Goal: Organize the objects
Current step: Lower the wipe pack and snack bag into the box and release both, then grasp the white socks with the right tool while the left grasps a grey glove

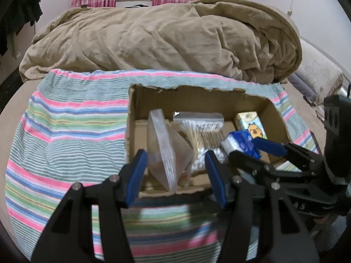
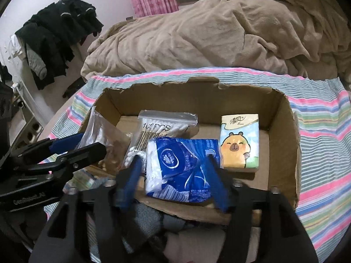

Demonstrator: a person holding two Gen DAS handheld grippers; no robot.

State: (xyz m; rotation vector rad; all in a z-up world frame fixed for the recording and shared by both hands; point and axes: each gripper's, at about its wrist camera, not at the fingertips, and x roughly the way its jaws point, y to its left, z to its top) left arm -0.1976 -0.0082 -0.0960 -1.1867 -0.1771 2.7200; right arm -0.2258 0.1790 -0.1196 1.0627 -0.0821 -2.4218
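A torn cardboard box (image 1: 197, 100) (image 2: 197, 100) sits on a striped cloth. My left gripper (image 1: 175, 153) (image 2: 92, 141) is over the box's left end, shut on a clear zip bag (image 1: 163, 151) (image 2: 103, 129) that stands on edge between its blue pads. My right gripper (image 2: 174, 160) (image 1: 248, 149) is open. A blue tissue pack (image 2: 184, 166) (image 1: 239, 142) lies in the box between its fingers, with a gap beside the left finger. Further back in the box are a bag of cotton swabs (image 2: 164, 127) (image 1: 204, 129) and a capybara tissue pack (image 2: 240, 144) (image 1: 252, 127).
The striped cloth (image 1: 65, 120) (image 2: 324, 131) covers the bed around the box. A crumpled tan blanket (image 1: 164, 39) (image 2: 219, 32) is heaped behind it. Dark clothes (image 2: 59, 35) hang at the far left. Grey fabric (image 2: 149, 221) lies under the right gripper, near the box's front wall.
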